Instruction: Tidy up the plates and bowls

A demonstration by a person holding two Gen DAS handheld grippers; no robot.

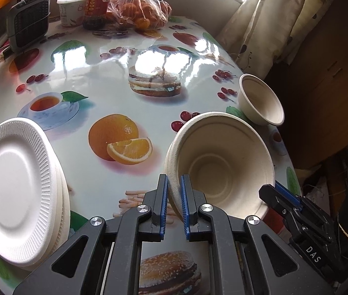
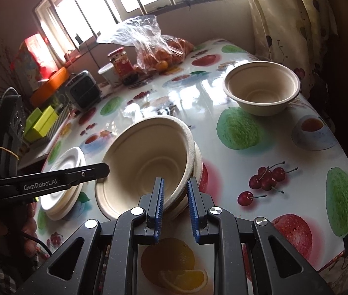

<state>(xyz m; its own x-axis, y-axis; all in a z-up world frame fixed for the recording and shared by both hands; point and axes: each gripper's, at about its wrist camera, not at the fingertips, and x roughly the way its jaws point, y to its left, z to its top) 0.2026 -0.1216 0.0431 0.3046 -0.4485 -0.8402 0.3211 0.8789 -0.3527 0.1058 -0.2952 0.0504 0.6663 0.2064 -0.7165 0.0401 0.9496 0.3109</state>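
Three bowls [image 2: 146, 162], one plate stack [image 1: 19, 189], two grippers [image 1: 174, 204].

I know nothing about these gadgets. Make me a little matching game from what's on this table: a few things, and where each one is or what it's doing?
Things:
1. stack of white plates
2. tilted bowl
3. lone bowl
4. bag of oranges

Places:
A. far end of table, beside a jar
B. upright near the curtain
C. pinched at its rim by both pairs of fingers
D. left edge of table

Pairs: 1-D, 2-C, 3-B, 4-A

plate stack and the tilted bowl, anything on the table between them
Nothing: in the left wrist view only bare tablecloth, with a printed orange, lies between the plate stack and the tilted bowl.
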